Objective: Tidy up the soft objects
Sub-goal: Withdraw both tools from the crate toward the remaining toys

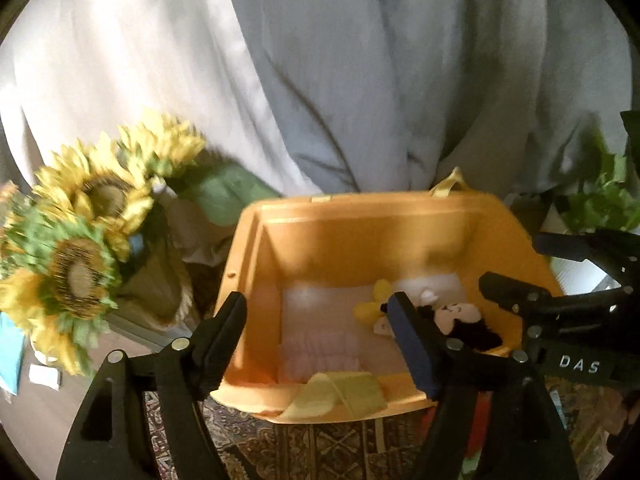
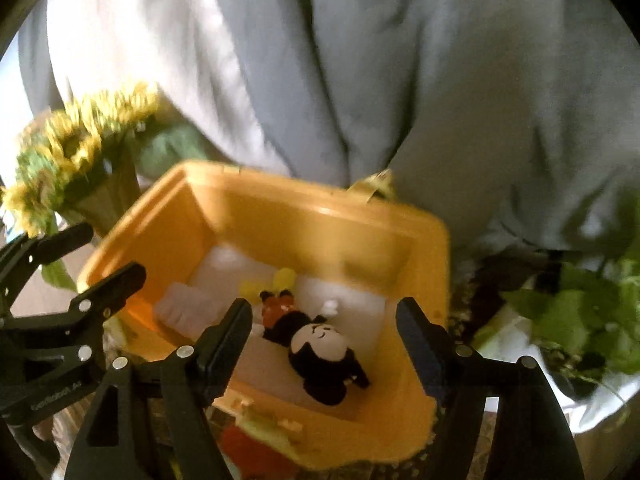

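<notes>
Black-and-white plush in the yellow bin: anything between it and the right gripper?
Nothing visible. The right gripper stands open above the yellow bin, and the black-and-white plush lies uncovered on the bin floor directly between and below its fingers. The left gripper is also open, off to the side, not over the plush.

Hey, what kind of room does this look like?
Probably a lived-in home room, perhaps a bedroom or living room: pale curtains hang behind, artificial sunflowers stand in a vase, and a yellow bin holding a plush toy sits on a patterned rug.
</notes>
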Motion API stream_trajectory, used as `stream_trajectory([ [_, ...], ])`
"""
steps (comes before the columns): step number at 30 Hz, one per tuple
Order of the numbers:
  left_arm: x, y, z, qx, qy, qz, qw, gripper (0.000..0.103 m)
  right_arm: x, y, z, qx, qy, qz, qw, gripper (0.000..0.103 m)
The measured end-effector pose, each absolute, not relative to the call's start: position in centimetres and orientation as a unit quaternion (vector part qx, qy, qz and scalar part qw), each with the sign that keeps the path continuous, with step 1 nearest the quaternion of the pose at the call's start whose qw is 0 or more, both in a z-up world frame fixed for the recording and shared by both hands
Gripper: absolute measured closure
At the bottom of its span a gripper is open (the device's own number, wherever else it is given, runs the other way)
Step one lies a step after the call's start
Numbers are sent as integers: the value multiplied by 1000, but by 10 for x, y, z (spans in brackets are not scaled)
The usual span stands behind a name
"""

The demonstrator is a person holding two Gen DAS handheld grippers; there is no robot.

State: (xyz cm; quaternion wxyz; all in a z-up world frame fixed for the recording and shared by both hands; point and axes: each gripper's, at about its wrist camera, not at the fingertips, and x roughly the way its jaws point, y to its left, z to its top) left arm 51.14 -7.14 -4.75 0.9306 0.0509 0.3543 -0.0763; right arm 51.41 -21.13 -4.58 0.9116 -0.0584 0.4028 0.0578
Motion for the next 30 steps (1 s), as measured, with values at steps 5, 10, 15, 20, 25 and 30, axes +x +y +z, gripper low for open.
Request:
stream_trajectory([
  [5,483,-70,-21,48,313,-84,945,21,483,-214,-19,-47,358,35,932,28],
  [10,458,-70,-7,46,287,-88,953,17,453,-217,-1,-34,332,28,942,28],
  [15,427,-70,0,53,265,-87,959,16,423,-216,1,-32,317,18,948,28],
  [20,393,-67,2,61,225,-70,970,14,397,-219,1,-16,302,7,953,28],
  [25,374,-64,-1,74,214,-68,972,12,372,-218,-2,-9,288,-8,957,28],
  [30,355,-64,-11,85,218,-72,970,11,352,-210,-14,-19,291,-13,957,28],
])
